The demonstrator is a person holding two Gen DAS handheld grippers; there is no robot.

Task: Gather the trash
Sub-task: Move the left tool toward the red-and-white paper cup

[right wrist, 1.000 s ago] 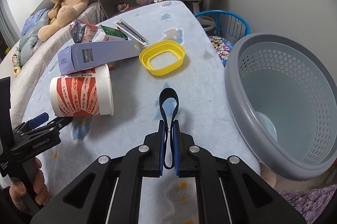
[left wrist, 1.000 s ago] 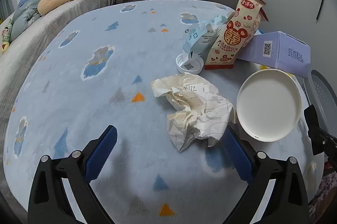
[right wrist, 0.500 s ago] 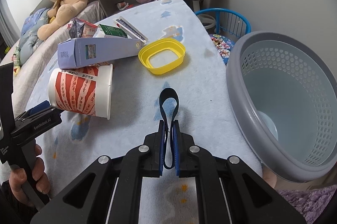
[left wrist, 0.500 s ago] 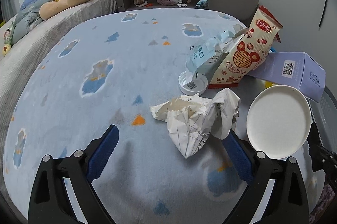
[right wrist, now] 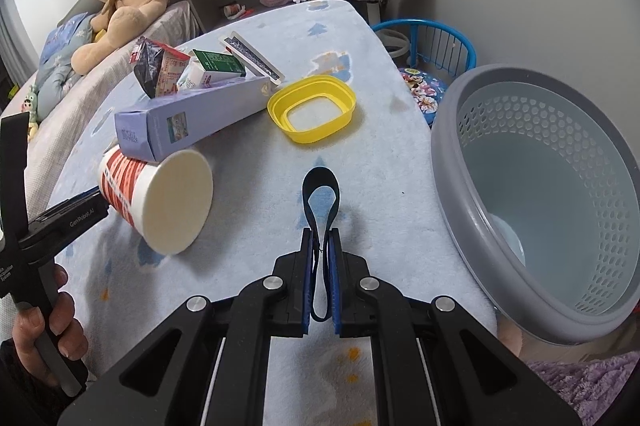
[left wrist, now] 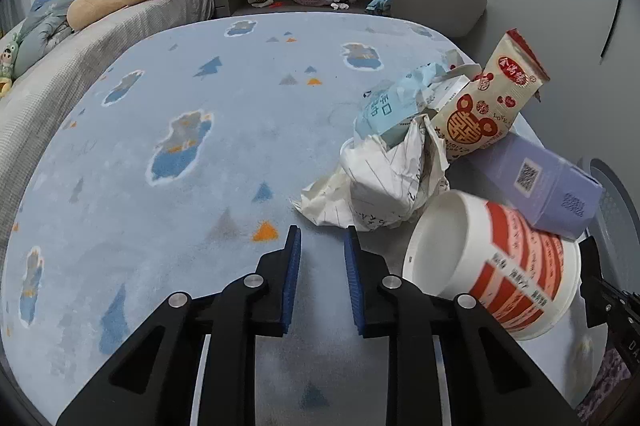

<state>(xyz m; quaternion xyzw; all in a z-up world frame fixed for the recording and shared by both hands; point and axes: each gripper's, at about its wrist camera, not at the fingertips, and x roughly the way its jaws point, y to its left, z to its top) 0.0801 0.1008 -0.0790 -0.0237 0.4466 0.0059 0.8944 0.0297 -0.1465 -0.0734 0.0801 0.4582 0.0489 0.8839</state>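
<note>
The worktop (left wrist: 200, 129) in front of you is covered by a pale blue fleece cloth printed with clouds and small triangles. At its right edge, below the level of the cloth, stands the round grey perforated plastic basket (right wrist: 532, 185); in the right wrist view it looks nearly bare inside, with one pale round thing at the bottom that you cannot make out.

The trash sits in a cluster on the right part of the cloth. A long lilac cardboard box (left wrist: 536, 181) lies on its side, one end resting on a white paper cup with red bands (left wrist: 492, 262), which is tipped over with its mouth towards your left claw. Just beside the cup, touching it, lies the crumpled sheet of lined white paper (left wrist: 384, 181). Behind the paper lean a cream snack bag with red mouse-shaped prints (left wrist: 488, 105) and a pale blue wrapper (left wrist: 392, 109). Nearer the basket lies a yellow rounded-square plastic lid (right wrist: 312, 109), apart from the rest.

Your left claw (left wrist: 322, 242) is closing, its blue pads still apart with nothing between them; the crumpled paper lies just ahead of its tips and to the right. Your right claw (right wrist: 320, 242) is pressed together, pinching a dark blue loop of band (right wrist: 320, 193) that sticks out ahead of the pads, over the cloth between the cup and the basket.
</note>
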